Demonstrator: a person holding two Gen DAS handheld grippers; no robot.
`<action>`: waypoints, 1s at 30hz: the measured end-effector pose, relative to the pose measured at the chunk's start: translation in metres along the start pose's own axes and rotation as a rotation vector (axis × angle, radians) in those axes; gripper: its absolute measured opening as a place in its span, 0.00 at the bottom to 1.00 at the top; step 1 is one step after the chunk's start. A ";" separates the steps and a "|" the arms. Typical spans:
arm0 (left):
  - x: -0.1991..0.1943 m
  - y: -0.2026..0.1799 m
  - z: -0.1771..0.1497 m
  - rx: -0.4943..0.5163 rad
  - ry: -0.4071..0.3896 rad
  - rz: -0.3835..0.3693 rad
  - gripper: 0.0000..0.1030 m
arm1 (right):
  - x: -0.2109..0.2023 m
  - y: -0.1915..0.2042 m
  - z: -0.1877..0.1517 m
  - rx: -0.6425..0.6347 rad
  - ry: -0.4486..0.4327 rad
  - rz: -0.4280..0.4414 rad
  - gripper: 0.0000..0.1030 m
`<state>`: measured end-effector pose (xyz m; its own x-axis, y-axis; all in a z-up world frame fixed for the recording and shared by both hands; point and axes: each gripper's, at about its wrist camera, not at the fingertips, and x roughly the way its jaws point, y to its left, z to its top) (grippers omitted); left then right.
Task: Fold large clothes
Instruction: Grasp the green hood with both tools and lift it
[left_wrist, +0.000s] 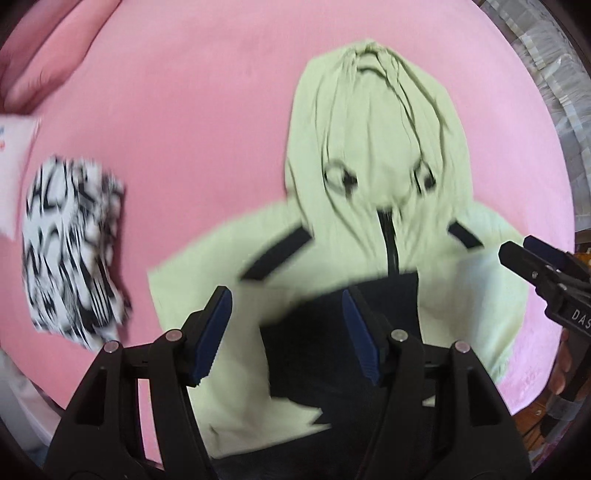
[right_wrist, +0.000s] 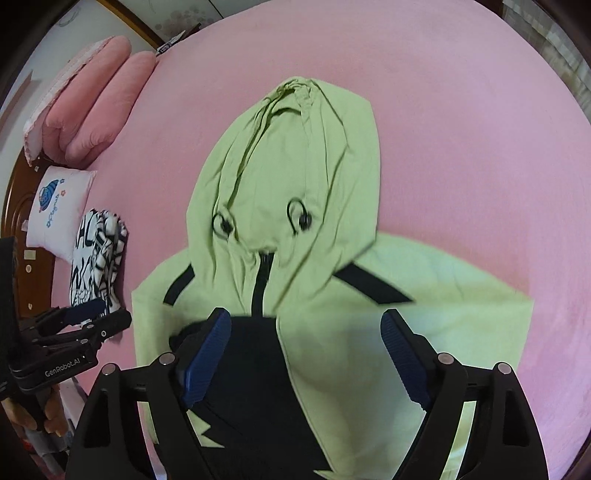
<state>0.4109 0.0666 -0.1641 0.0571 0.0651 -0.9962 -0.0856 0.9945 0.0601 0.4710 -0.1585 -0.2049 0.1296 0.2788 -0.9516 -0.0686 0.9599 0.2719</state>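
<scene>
A light green hooded jacket with black trim and a black front panel lies on the pink bed, hood pointing away, sleeves folded in over the body. My left gripper hangs above the black panel, jaws apart, nothing between the blue pads. My right gripper hovers over the jacket's chest, jaws wide, also holding nothing. The right gripper shows at the right edge of the left wrist view; the left gripper shows at the left edge of the right wrist view.
A folded black-and-white patterned garment lies left of the jacket. Pink pillows and a white printed cushion sit at the bed's head by a wooden headboard. Pink sheet spreads right of the hood.
</scene>
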 end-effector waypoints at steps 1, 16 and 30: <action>0.001 -0.001 0.013 0.009 -0.002 0.009 0.57 | 0.001 -0.001 0.011 -0.003 0.006 0.005 0.83; 0.119 -0.026 0.186 0.063 0.161 0.055 0.57 | 0.094 -0.042 0.181 0.056 0.020 -0.150 0.83; 0.171 -0.013 0.269 0.070 0.094 -0.187 0.37 | 0.130 -0.084 0.225 0.119 -0.077 0.056 0.32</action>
<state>0.6892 0.0870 -0.3182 -0.0278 -0.1257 -0.9917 -0.0126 0.9920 -0.1254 0.7160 -0.1962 -0.3187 0.2046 0.3294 -0.9218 0.0388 0.9382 0.3439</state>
